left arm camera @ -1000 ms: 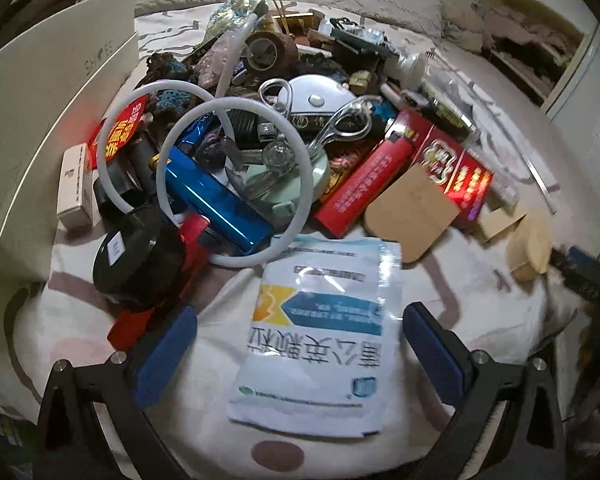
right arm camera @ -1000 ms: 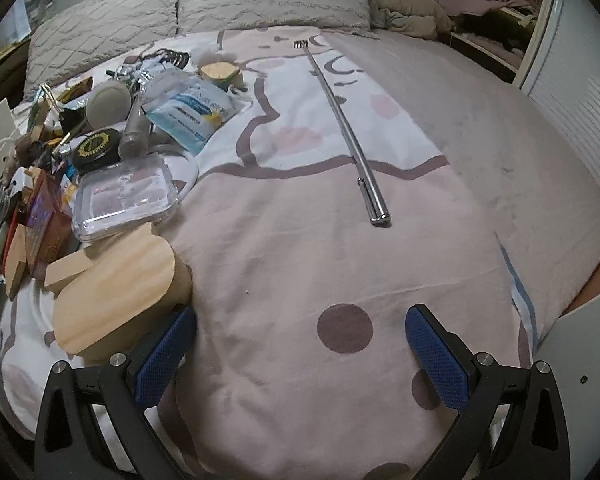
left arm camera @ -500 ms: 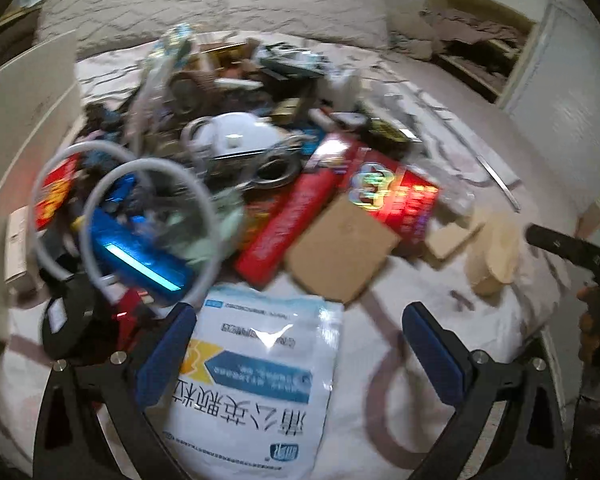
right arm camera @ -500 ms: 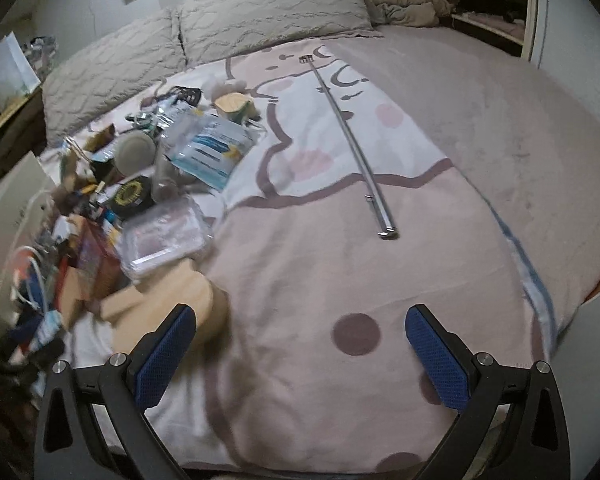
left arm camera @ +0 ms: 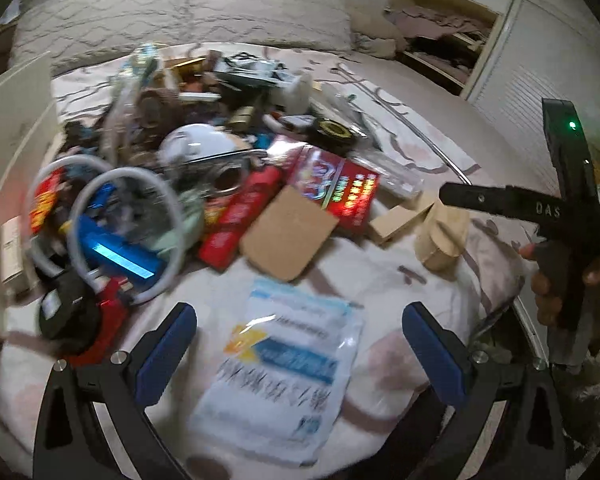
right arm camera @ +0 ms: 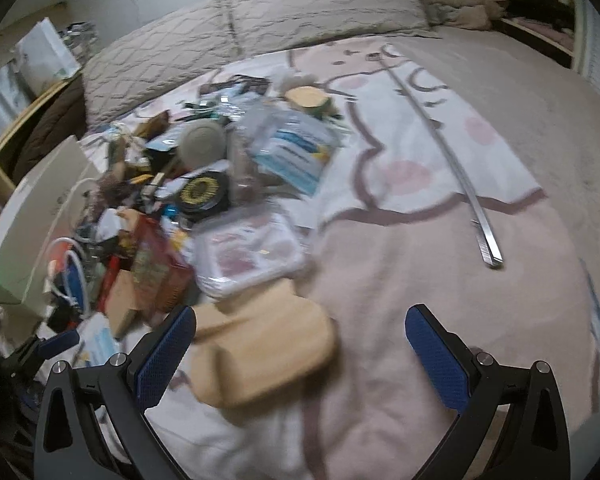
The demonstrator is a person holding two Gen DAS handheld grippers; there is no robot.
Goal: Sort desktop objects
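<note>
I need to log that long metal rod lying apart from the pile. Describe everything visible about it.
The metal rod is long, thin and silvery, shiny like polished steel, with a flat squared near end. It lies flat on the pink and white bedspread, running from near the pillows toward the foot, right of the clutter. Nothing but the bedspread touches it. Its far tip is too blurred to make out.
</note>
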